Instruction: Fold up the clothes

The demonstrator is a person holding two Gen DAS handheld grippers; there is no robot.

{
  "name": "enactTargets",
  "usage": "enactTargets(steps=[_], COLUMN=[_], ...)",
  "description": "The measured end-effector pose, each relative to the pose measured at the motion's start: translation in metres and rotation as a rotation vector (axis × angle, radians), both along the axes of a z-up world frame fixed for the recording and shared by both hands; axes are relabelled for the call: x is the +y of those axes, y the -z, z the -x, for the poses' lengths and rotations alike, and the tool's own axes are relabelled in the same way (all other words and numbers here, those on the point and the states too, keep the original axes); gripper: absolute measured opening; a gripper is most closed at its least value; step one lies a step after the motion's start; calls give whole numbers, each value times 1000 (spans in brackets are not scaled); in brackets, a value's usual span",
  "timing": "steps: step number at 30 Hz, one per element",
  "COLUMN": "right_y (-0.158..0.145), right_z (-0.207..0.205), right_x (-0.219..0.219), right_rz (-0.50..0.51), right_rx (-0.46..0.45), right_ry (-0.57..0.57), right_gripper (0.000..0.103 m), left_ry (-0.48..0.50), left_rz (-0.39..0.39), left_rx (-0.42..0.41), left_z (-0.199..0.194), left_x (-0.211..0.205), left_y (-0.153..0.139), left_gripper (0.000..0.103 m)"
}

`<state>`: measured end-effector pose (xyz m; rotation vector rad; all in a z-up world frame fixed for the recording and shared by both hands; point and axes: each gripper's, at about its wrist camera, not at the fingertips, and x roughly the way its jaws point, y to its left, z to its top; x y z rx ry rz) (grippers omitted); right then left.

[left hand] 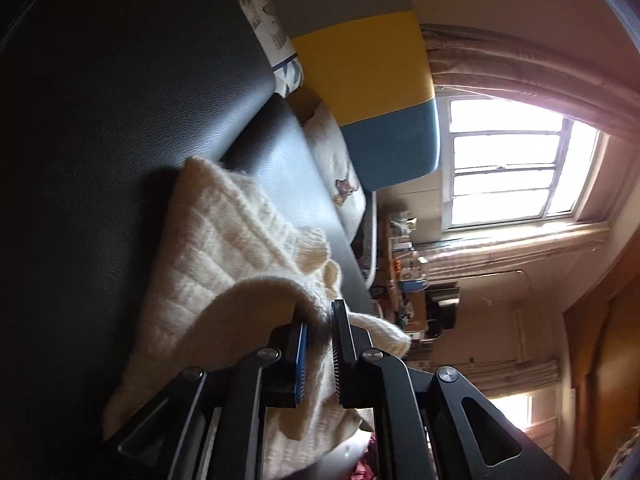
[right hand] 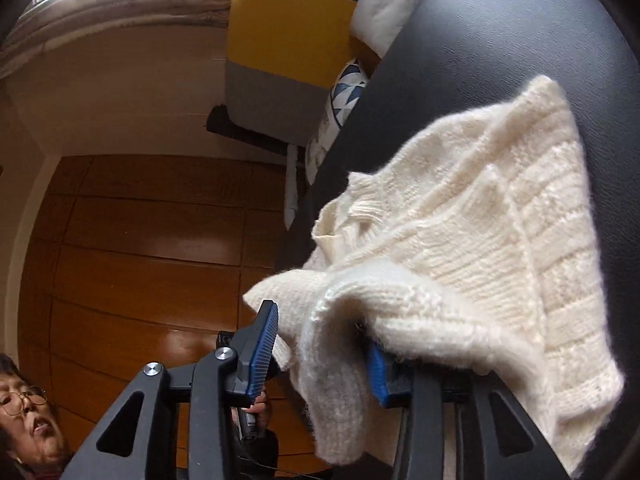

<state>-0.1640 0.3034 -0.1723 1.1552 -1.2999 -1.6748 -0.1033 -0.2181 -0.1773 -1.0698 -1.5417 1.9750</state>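
Mid-fold, the left gripper (left hand: pixel 320 322) pinched the cream sweater (left hand: pixel 224 240) at lower centre while the right gripper (right hand: pixel 320 328), jaws wider (knit bunched between), arguably needed closing before carrying the edge across the dark sofa (right hand: pixel 500 40).

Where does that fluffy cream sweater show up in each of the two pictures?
Left wrist: the cream sweater lies lower centre on the dark cushion.
Right wrist: it fills the right half, draped toward the lower centre.
Shared landmark: the grey, yellow and blue striped panel near the top of both.

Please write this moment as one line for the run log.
left gripper: shut on cream sweater | right gripper: open, sweater fold between fingers | sweater on black sofa
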Motion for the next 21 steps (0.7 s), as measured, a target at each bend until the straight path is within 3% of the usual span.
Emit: enactTargets(steps=[3,6,10,13,16,19,21], right_y=[0,19,20,1,-24,-34,-31], right_z=[15,30,30,21,7,-7,-13], right_x=[7,13,17,21,25,23,24], right_rz=[87,123,87,-26,-273,-523,-624], right_rx=[-7,-81,-87,-23,63,122,122], right_ry=[94,197,211,191,197,185,172], right_gripper=[52,58,58,58,58,58,58], left_ry=[-65,-155,-189,-162,-93,-2,75], left_rz=[-39,-93,-38,96,321,551,602], left_rx=[-11,-66,-114,-79,-13,43,51], left_z=[8,13,9,4,4,9,14], left_x=[-9,-24,-40,-51,-42,-23,-11], left_y=[-1,10,12,-1,-15,-25,-20], left_gripper=[12,18,36,44,55,58,58])
